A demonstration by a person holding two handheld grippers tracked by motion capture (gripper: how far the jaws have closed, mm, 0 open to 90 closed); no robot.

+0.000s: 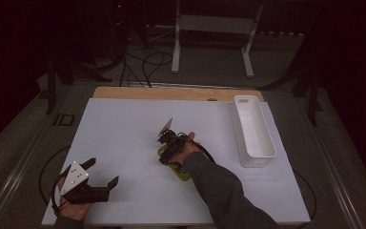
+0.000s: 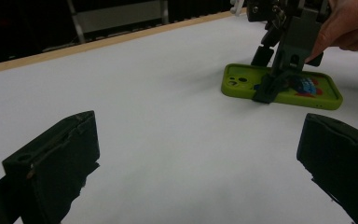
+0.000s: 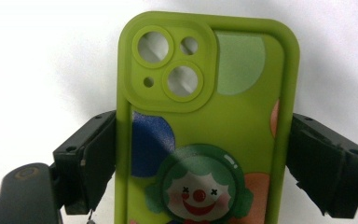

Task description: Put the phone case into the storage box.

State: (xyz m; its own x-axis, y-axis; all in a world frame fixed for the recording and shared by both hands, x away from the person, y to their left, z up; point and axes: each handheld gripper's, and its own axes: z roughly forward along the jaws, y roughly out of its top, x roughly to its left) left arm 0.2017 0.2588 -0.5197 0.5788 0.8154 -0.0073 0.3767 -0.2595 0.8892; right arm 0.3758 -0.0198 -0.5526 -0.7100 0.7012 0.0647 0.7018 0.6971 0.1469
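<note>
A lime-green phone case (image 3: 205, 126) is lying flat, printed side up, on the white counter (image 1: 124, 143), roughly at its middle and a little toward the person's edge. A clown face, a blue patch and a pale green patch are showing on the case, with the camera cut-outs at its far end. The right tool (image 1: 169, 148) is standing over the case, its two black jaws sitting against the case's long sides, one on each, gripping it across its width; in the left tool view the case is resting flat on the sheet. A hand (image 1: 187, 150) in a dark sleeve is holding that tool from the case's near side.

Well to the left of the case and nearer the person, the left tool (image 1: 102, 172) is hovering with its jaws spread wide and nothing between them, a grey three-cornered plate on top. To the right of the case, a long white tray (image 1: 254, 131) is lying at the counter's right edge. Beyond the case, a strip of bare wood (image 1: 176, 93) is running along the counter's far edge. Past that, the room is lying dim: a grey floor, dark cables (image 1: 145, 62) trailing across it, and a white metal stand (image 1: 214, 28).
</note>
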